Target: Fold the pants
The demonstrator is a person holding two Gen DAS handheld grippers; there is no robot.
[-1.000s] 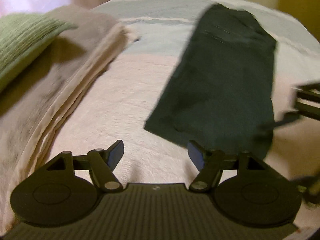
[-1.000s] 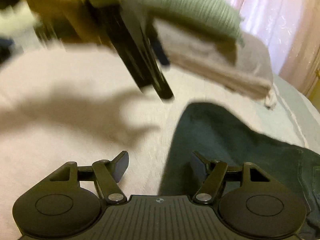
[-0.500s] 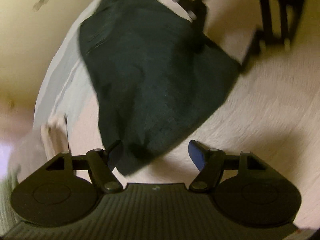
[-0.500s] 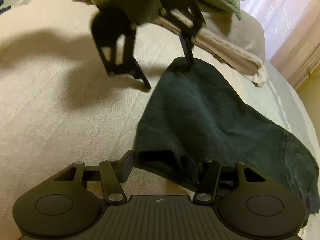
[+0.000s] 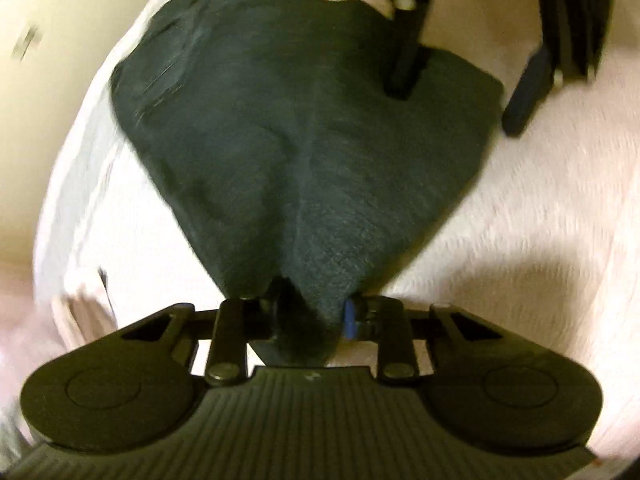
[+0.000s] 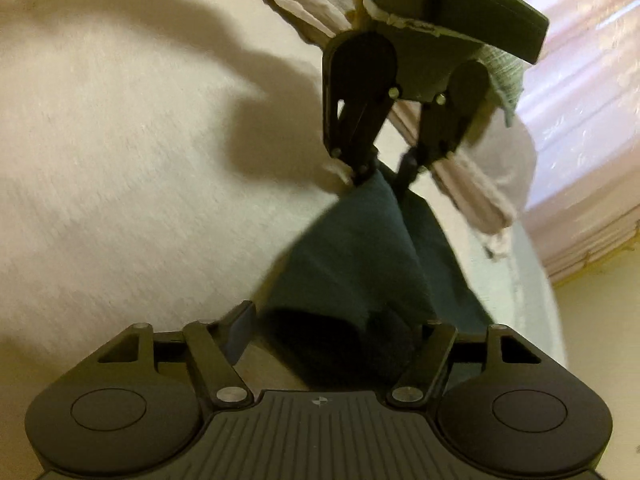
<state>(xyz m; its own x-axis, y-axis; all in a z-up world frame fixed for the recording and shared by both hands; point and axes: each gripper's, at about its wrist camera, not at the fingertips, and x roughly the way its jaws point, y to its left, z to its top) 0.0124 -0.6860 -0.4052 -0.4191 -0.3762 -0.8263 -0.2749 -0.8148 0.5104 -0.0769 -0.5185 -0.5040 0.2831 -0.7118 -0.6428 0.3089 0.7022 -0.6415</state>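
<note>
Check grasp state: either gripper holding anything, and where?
Left gripper is shut on a corner of the dark pants. Right gripper is open, jaws straddling the neighbouring corner, not yet clamped.

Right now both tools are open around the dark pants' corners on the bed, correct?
Not quite: the left tool is shut on the pants, as the left wrist view shows. The right tool is open around its corner, on the bed.

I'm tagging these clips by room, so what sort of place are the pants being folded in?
Most likely a bedroom. The dark pants lie on a cream bedspread, folded blankets and a green pillow are stacked at one end, and pink curtains hang behind.
</note>
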